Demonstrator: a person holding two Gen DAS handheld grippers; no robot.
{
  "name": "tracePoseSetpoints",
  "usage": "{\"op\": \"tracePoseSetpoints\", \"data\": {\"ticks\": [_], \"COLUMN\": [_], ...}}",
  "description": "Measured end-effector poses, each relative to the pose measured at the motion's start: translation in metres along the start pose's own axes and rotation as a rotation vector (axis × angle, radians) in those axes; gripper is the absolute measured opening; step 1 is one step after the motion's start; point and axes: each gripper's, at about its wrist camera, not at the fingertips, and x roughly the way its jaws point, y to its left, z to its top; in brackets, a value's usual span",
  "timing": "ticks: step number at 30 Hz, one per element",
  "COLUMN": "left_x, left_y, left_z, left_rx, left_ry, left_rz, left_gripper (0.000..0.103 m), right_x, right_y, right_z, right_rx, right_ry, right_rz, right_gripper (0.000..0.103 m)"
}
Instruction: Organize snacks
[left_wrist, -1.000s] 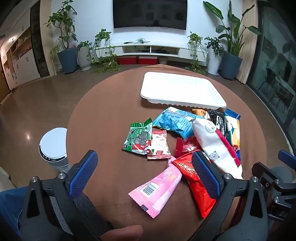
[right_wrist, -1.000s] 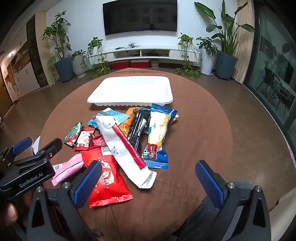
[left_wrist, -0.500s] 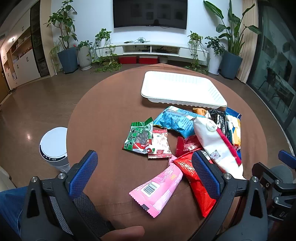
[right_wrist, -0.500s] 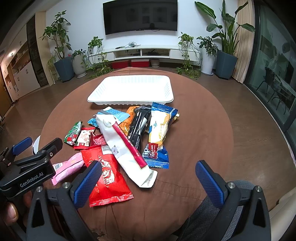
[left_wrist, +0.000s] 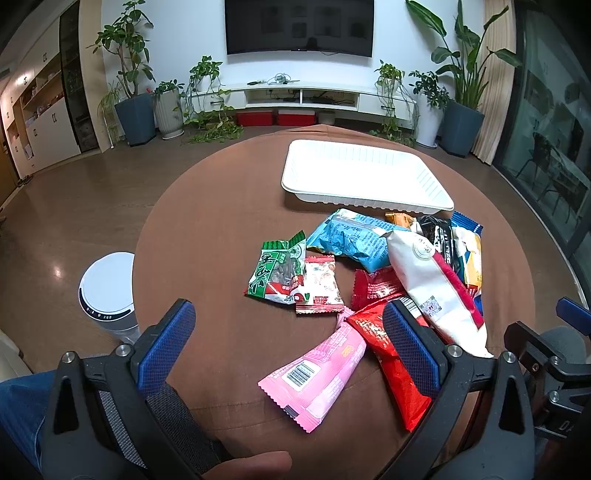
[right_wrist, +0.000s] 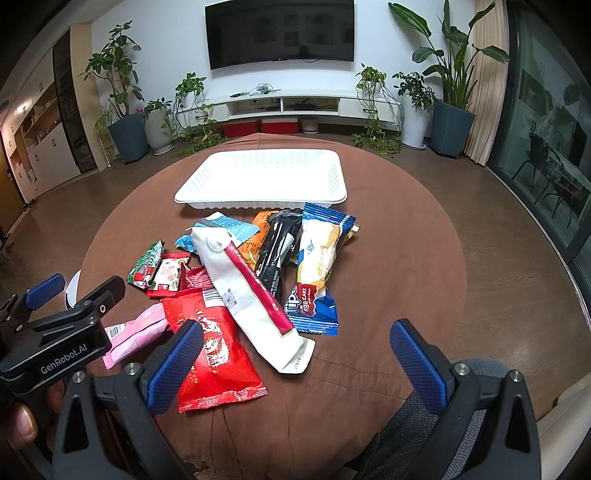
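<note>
Brown round table (right_wrist: 406, 240) carries one white tray (right_wrist: 334, 177), empty, at the far side, and a heap of snack packs on the near side of it. Left gripper (left_wrist: 288, 343) hangs over the near table edge with jaws spread wide, nothing between the blue pads (left_wrist: 166, 339). Pink pack (left_wrist: 314, 373) lies right between those fingers, just ahead of them; the big red pack (left_wrist: 391, 365) is partly under the right-hand finger, touching the pink one. Right gripper (right_wrist: 295, 358) also spread wide and empty, over the near edge; the big red pack (right_wrist: 214, 354) sits just by its left finger, and the bottom end of the long white pack with the red stripe (right_wrist: 251, 295) reaches towards the gap between the fingers.

Count, ten packs in all, one of each:
- pink pack
- big red pack
- small red pack (left_wrist: 373, 284), half under the white one
- white pack with red stripe (left_wrist: 432, 284), lying over the heap
- green pack (left_wrist: 277, 269)
- small red-and-white pack (left_wrist: 319, 284), overlapping the green one
- light blue pack (left_wrist: 351, 240)
- orange pack (right_wrist: 255, 240), mostly covered
- black pack (right_wrist: 277, 251)
- blue-and-yellow roll cake pack (right_wrist: 317, 266), rightmost

Light blue, orange, black and roll cake packs lie nearest the tray, just short of its near rim, not touching as far as I can tell. Green pack is the leftmost, well apart from the tray. One white round bin (left_wrist: 107, 291) stands on the floor left of the table. A thumb (left_wrist: 251, 465) shows at the bottom of the left view.
</note>
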Motion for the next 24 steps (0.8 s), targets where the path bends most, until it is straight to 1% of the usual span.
{"op": "tracePoseSetpoints", "data": {"ticks": [24], "left_x": [0.0043], "left_y": [0.0], "left_z": [-0.0021], "left_rx": [0.006], "left_ry": [0.013], "left_rz": [0.01], "left_gripper": [0.103], "right_x": [0.003], "right_y": [0.0012], "right_z": [-0.0036], "right_rx": [0.003], "right_ry": [0.0], "right_rz": [0.003], "right_gripper": [0.103]}}
